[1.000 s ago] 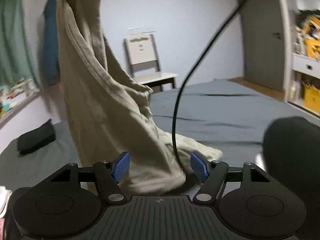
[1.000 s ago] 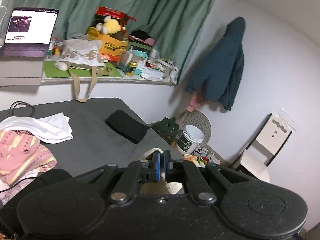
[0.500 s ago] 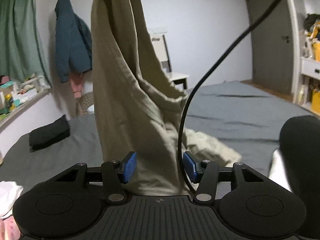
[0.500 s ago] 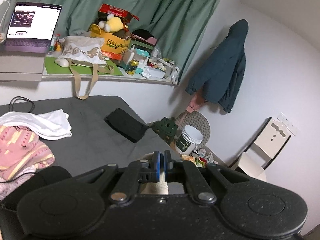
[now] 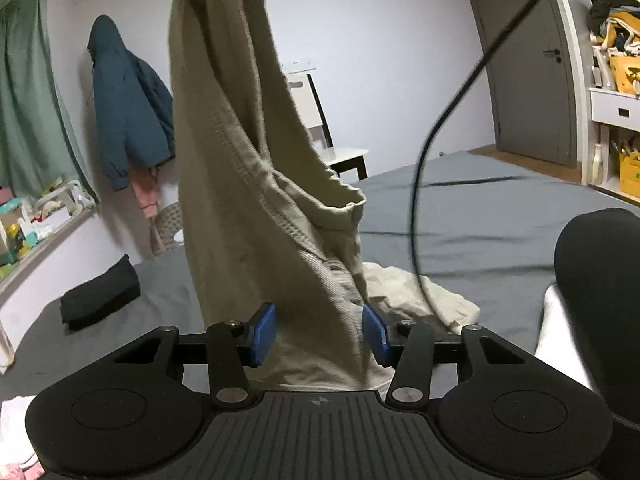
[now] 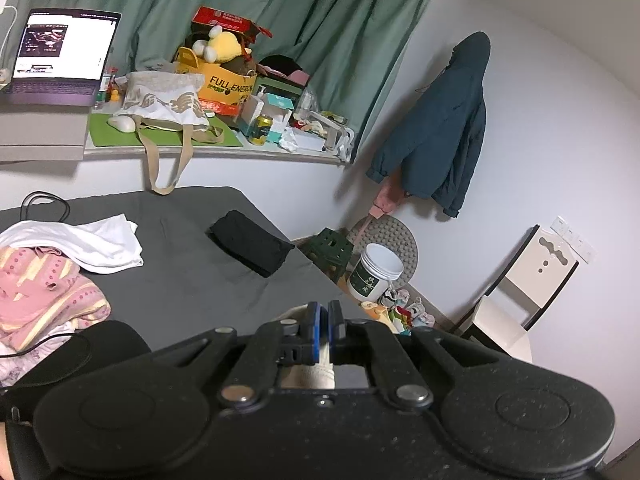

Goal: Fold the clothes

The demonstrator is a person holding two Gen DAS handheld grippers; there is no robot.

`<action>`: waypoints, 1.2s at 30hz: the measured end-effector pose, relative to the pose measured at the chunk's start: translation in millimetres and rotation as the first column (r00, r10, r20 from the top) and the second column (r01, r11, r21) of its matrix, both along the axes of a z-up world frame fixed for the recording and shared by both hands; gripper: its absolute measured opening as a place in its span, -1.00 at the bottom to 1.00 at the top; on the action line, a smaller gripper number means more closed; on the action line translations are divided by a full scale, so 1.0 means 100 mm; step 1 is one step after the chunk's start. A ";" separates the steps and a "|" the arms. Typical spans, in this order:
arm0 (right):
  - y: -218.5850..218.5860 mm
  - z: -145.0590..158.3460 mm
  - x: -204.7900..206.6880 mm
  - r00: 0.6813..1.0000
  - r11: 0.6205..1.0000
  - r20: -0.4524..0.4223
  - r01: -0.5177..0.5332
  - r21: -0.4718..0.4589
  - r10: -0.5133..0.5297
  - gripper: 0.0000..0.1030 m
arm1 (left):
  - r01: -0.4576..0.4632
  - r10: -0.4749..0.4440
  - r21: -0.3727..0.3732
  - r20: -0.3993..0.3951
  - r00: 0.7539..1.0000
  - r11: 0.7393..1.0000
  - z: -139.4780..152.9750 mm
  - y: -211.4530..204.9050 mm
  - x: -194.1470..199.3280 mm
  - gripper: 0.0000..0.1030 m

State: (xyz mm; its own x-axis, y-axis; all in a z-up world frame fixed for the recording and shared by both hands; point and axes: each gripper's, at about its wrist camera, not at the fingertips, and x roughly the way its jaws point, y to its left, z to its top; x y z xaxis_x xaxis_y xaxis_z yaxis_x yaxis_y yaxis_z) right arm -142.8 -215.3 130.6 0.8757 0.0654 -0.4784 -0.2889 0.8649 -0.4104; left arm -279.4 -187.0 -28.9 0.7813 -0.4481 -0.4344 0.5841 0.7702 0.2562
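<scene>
Right tongs point(image 6: 323, 322) pinch ribbed khaki garment point(image 5: 256, 208).

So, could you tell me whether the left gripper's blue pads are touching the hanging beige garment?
Cannot tell. In the left wrist view the beige garment hangs between the open left gripper; its folds reach the pads, but contact isn't plain.

Beige garments I hold: one point(image 5: 248, 184)
Grippers I run: two point(image 5: 319, 334) point(image 6: 323, 330)
Folded black garments: one point(image 6: 250, 242)
Chairs: one point(image 6: 520, 288)
Laptops: one point(image 6: 60, 56)
</scene>
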 end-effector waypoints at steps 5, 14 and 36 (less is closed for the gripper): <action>-0.01 0.03 0.02 1.000 0.999 -0.004 0.005 0.032 -0.004 -0.92 | 0.026 -0.026 0.017 0.016 1.000 1.000 0.00 -0.09 -0.13 -0.06; -0.03 0.08 -0.10 1.000 1.000 0.009 -0.002 0.030 0.002 -0.92 | -0.055 0.052 -0.031 -0.081 0.995 0.998 -0.07 0.07 0.33 -0.47; -0.83 -0.30 -0.45 0.965 0.965 0.140 0.236 -0.110 -0.220 -0.92 | -0.081 0.086 -0.042 0.121 0.989 0.996 0.78 0.91 0.91 -0.93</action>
